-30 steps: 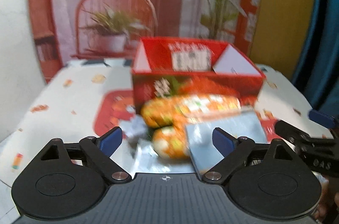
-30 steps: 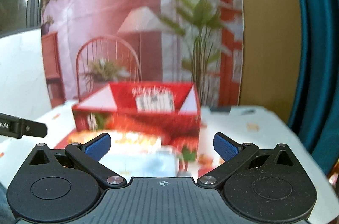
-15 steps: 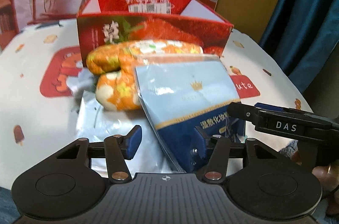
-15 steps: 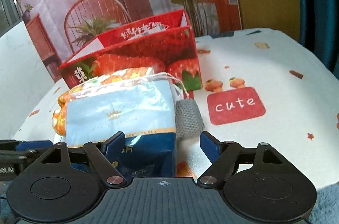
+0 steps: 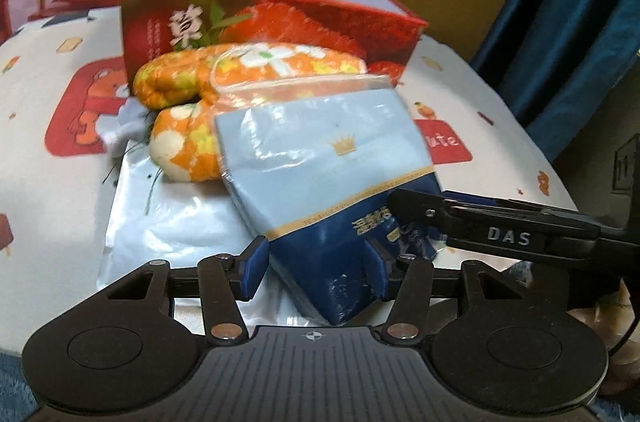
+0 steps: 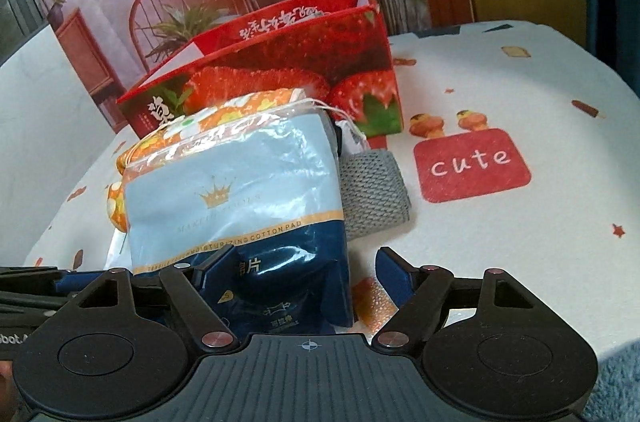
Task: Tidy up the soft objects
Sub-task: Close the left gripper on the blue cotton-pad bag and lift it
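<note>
Cotton pad pack [image 5: 328, 158] lies at the centre of both views, tilted on a silvery bag [image 5: 168, 222], leaning against the orange plush toy [image 5: 248, 70] before the red strawberry box [image 5: 272, 18]. Left tongs [image 5: 316, 264] straddle its dark-blue end, seemingly touching the film, though I cannot tell whether they pinch it. Right tongs [image 6: 304, 270] stand spread around that same end. Likely light, squashy and slick-wrapped, it is best gripped across the blue base.

Left claw [image 5: 314, 268] low, level, fingers partly closed, pads spread apart. Right claw [image 6: 306, 272] alongside, wider gap, crossing in front.
</note>
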The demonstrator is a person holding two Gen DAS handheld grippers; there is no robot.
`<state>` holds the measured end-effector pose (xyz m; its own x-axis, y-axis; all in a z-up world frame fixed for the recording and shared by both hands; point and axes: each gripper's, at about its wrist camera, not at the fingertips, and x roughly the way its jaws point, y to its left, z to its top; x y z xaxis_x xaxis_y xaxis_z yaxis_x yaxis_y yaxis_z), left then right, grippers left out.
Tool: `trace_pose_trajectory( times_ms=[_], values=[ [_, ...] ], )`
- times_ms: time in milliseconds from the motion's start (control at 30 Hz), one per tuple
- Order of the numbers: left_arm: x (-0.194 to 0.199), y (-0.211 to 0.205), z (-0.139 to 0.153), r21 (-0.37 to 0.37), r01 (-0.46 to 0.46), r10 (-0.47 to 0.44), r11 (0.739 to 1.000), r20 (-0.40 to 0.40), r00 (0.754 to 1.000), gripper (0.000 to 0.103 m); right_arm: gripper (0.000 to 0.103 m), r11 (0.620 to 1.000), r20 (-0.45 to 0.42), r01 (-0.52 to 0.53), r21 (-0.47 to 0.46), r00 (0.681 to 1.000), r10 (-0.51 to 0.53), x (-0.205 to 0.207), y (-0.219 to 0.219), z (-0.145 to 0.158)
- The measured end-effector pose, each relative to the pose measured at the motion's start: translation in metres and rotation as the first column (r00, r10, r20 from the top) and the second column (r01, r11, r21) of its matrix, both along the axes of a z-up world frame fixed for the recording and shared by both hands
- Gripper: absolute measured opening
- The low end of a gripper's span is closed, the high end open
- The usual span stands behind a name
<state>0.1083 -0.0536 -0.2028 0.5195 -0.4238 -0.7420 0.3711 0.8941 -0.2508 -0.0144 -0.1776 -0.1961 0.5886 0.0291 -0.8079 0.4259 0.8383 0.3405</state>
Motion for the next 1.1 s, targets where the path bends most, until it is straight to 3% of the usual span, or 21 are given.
trace_pose_trajectory(
  times_ms=[133,333,533,1100],
  values=[
    [0.003,0.011,0.001,-0.027,-0.045,0.044,0.999,-0.022,0.999,0.055,0.073,1.0,-0.002,0.003,0.013,1.0,-0.002,0.0,-0.001,-0.002],
    [0.006,0.005,-0.009,-0.014,-0.004,0.003,1.0,-0.076,0.997,0.055,0.068,1.0,-0.004,-0.006,0.022,1.0,0.006,-0.001,-0.001,-0.002],
    [0.013,0.012,-0.018,-0.06,-0.033,0.025,0.998,-0.119,0.993,0.055,0.066,0.999,-0.009,-0.01,0.043,1.0,0.01,0.0,-0.001,-0.004],
    [0.014,0.009,-0.026,-0.058,-0.04,0.035,0.997,-0.092,0.995,0.049,0.066,0.996,-0.022,-0.005,0.088,1.0,0.007,0.003,-0.002,-0.015]
  ],
)
